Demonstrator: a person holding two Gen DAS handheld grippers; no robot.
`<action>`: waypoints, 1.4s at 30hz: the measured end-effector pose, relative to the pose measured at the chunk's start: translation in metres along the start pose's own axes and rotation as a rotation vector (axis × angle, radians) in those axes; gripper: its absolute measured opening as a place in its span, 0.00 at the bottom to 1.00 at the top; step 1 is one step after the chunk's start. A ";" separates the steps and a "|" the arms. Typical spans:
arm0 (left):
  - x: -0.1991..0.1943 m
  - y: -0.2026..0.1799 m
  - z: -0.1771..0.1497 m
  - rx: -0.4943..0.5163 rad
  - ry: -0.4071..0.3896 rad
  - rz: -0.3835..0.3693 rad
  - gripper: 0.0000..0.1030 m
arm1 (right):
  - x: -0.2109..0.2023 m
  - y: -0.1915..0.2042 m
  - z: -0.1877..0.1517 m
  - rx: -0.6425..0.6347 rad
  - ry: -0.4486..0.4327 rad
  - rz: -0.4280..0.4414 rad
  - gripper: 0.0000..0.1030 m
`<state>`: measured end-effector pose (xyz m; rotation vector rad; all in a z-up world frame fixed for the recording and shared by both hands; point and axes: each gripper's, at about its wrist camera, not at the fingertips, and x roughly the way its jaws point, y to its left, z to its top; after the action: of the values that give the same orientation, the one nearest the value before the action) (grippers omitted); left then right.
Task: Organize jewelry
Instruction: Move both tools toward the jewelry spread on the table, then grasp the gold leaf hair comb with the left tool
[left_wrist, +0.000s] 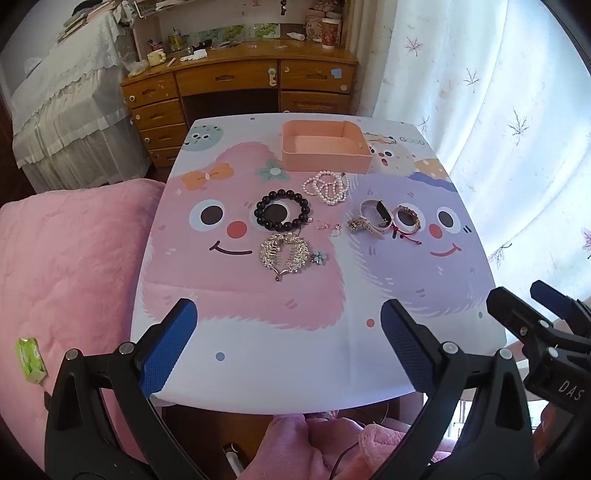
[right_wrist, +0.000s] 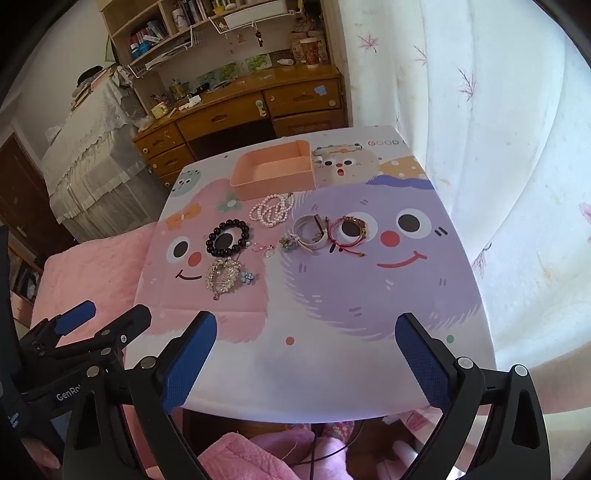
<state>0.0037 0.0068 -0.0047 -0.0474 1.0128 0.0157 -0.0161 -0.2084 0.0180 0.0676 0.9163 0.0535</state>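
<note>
An empty pink tray (left_wrist: 325, 157) (right_wrist: 275, 184) stands at the table's far edge. In front of it lie a white pearl strand (left_wrist: 327, 186) (right_wrist: 272, 210), a black bead bracelet (left_wrist: 282, 215) (right_wrist: 228, 238), a silver leaf brooch (left_wrist: 283, 254) (right_wrist: 222, 275), a small blue flower (left_wrist: 318, 257) (right_wrist: 248, 277), small rings (left_wrist: 334, 230) (right_wrist: 268, 252), a white watch (left_wrist: 375, 218) (right_wrist: 310, 232) and a red cord bracelet (left_wrist: 406, 221) (right_wrist: 349, 232). My left gripper (left_wrist: 288, 343) and right gripper (right_wrist: 306, 354) are open and empty above the near table edge, well short of the jewelry.
The table (left_wrist: 258, 354) has a cartoon-print cloth. A pink quilted bed (left_wrist: 66, 266) lies to the left, a white curtain (left_wrist: 498, 110) to the right, a wooden desk (left_wrist: 236, 77) behind. The right gripper shows in the left wrist view (left_wrist: 539, 317); the left gripper shows in the right wrist view (right_wrist: 92, 325).
</note>
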 end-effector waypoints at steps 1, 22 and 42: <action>-0.002 0.001 0.001 0.006 -0.010 0.008 0.96 | 0.002 0.003 0.004 0.010 0.016 0.008 0.96; 0.027 0.025 0.007 0.044 0.039 -0.102 0.96 | -0.001 0.056 -0.011 -0.104 -0.010 -0.038 0.96; 0.193 0.019 0.008 0.217 0.020 -0.058 0.88 | 0.213 0.094 -0.032 -0.830 0.009 0.205 0.71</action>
<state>0.1119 0.0245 -0.1654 0.1212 1.0274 -0.1480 0.0858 -0.0979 -0.1620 -0.6100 0.8347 0.6179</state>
